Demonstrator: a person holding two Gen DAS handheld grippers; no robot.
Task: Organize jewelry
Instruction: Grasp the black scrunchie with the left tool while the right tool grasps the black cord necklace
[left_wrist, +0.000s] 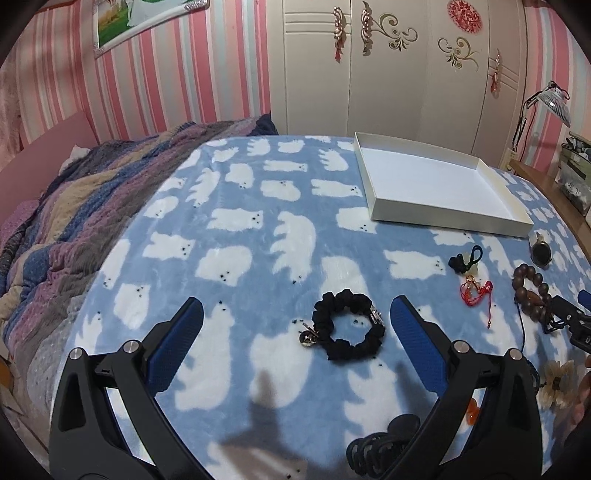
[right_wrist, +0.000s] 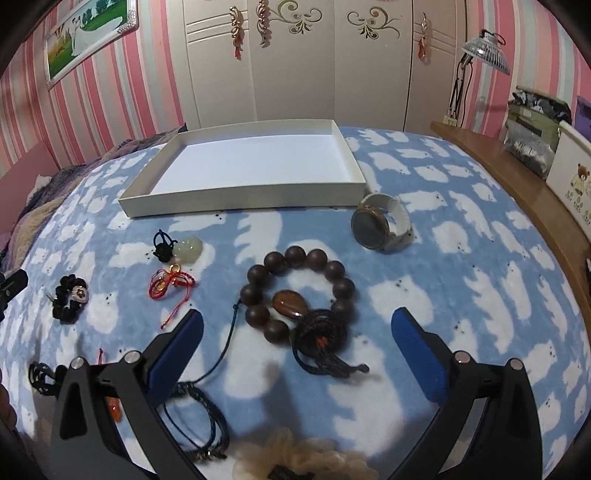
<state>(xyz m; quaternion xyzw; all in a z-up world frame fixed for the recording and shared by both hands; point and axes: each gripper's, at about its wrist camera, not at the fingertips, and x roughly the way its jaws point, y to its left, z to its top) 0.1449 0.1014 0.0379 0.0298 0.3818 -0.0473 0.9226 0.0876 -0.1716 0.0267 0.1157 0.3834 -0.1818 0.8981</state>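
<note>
A bed is covered by a blue blanket (right_wrist: 461, 306) printed with white bears; its right edge is bounded by a wooden ledge (right_wrist: 517, 184) at three o'clock in the right wrist view. Toward twelve o'clock a shallow white tray (right_wrist: 240, 201) is seen, its low walls unbroken on all sides and its floor bare; blanket is left exposed all round it.

Both tools are released. The right gripper (right_wrist: 295, 332) is held with its blue pads spread wide, and a dark wooden bead bracelet (right_wrist: 343, 286) with an amber stone is framed between them, untouched. The left gripper (left_wrist: 295, 321) is likewise held agape over a black scrunchie band (left_wrist: 347, 325), which lies between the pads without contact.

A white-strapped watch (right_wrist: 380, 223) is found at one o'clock, just beside the tray's near right corner. At ten o'clock a pale jade pendant (right_wrist: 188, 245) on a black knot and a red cord charm (right_wrist: 170, 284) are laid close together. Dark cords (right_wrist: 199, 410) lie at seven o'clock.
</note>
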